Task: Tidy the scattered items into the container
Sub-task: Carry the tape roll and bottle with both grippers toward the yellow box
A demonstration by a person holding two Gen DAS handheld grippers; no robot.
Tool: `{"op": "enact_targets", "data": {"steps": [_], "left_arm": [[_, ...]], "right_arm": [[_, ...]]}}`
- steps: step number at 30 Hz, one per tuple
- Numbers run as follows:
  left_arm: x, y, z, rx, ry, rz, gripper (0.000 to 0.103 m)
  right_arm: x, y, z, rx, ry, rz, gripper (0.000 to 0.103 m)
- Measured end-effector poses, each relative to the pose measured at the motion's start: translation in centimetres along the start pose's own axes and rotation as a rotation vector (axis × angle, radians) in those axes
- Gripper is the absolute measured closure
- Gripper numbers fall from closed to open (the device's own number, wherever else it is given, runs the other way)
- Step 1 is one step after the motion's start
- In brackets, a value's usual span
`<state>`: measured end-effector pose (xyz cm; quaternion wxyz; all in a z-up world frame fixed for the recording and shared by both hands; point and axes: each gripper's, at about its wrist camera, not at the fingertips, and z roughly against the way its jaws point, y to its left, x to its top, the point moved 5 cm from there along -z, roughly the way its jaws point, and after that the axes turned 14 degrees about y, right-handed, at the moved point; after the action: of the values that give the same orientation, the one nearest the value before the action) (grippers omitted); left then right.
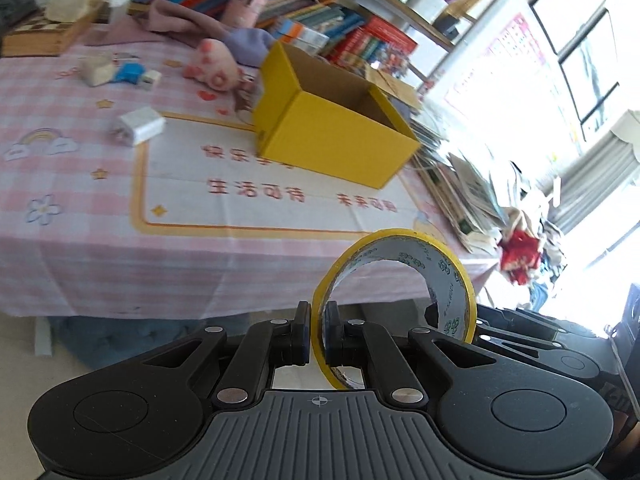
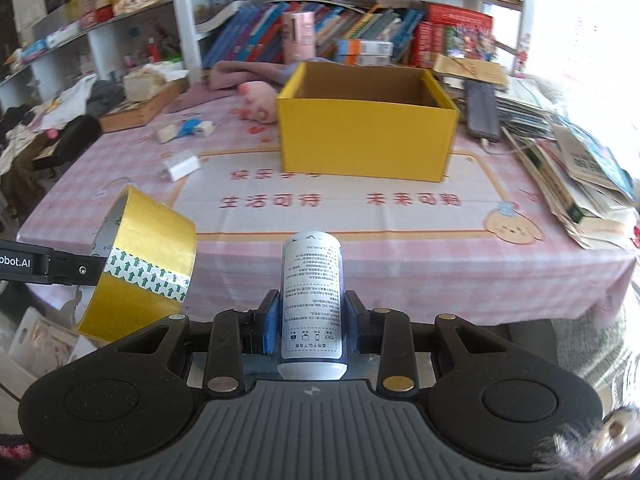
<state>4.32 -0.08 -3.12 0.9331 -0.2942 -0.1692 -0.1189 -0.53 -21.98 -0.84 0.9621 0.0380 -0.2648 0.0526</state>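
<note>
Glossy tape ring (image 1: pixel 394 280) – printed cylindrical can (image 2: pixel 312 304)

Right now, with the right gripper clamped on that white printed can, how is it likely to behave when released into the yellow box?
The can is a smooth cylinder, so it would probably roll if laid sideways. Its glossy wall may slip in the right gripper. The yellow box has high walls that should contain it.

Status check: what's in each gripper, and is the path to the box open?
Left gripper shut on tape roll. Right gripper shut on white can. Yellow box open-topped, ahead on the table. Nothing between grippers and box.
</note>
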Motion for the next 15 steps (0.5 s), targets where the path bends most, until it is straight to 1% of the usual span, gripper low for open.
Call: {"op": "enact_targets", "data": {"steps": [5, 15], "left_arm": [[1.0, -1.3, -1.4, -0.019, 0.025, -0.039, 0.098], [3.3, -2.4, -2.9, -0.039, 0.031, -0.069, 0.098]], "right_arm": [[0.0, -1.8, 0.0, -0.023, 0.004, -0.050, 0.072], [1.5, -3.7, -0.7, -0.042, 0.005, -0.070, 0.072]]}}
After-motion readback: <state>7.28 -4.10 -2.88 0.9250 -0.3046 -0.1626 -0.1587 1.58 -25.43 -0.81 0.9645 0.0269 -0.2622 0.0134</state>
